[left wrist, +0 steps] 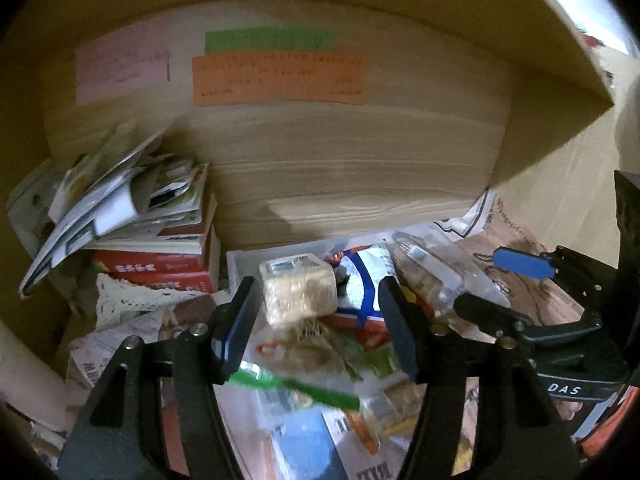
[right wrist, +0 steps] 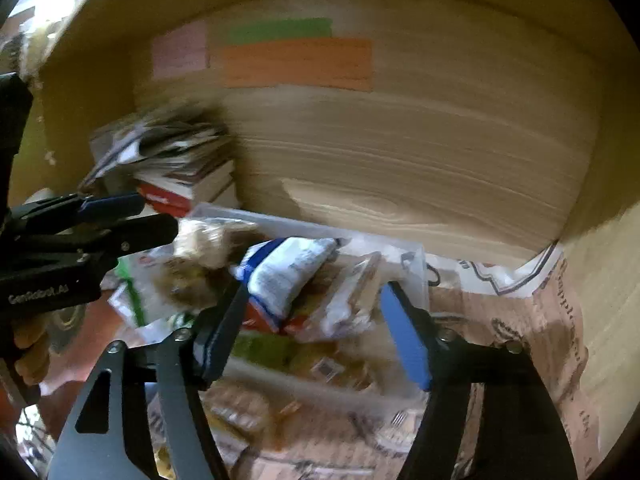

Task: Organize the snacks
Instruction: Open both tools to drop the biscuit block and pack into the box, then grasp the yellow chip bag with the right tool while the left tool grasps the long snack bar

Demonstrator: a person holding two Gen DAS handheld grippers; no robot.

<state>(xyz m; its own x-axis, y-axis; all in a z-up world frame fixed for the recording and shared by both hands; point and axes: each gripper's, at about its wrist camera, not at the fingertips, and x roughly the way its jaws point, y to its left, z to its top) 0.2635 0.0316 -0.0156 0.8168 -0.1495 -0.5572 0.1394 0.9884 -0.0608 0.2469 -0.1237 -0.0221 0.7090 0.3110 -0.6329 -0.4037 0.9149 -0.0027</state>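
My left gripper (left wrist: 316, 320) hangs with its jaws spread wide and nothing between them; a wrapped cube of pale puffed snack (left wrist: 298, 288) sits just ahead, closer to the left finger, though I cannot tell whether it touches the pad. That cube rests at the front of a clear plastic bin (left wrist: 256, 258) that stands against the wooden back panel (left wrist: 360, 168), and the bin is heaped: a white-and-blue snack bag (right wrist: 288, 276) lies tilted across it, with a clear packet of biscuits (right wrist: 352, 292) leaning just beside it toward the bin's right wall. My right gripper (right wrist: 316, 324) is also released, jaws wide, hovering over that bag and packet without gripping either. In the left wrist view it reaches in from the right edge, close beside my left one, so the two crowd the same bin. More loose packets, one with a green strip (left wrist: 296, 388), litter the newspaper (right wrist: 532, 320) under the grippers. At the back left corner a stack of books (left wrist: 160, 256) topped with loose leaflets presses near the bin's left side. Pink, green and orange notes (left wrist: 280, 78) are stuck on the back panel.
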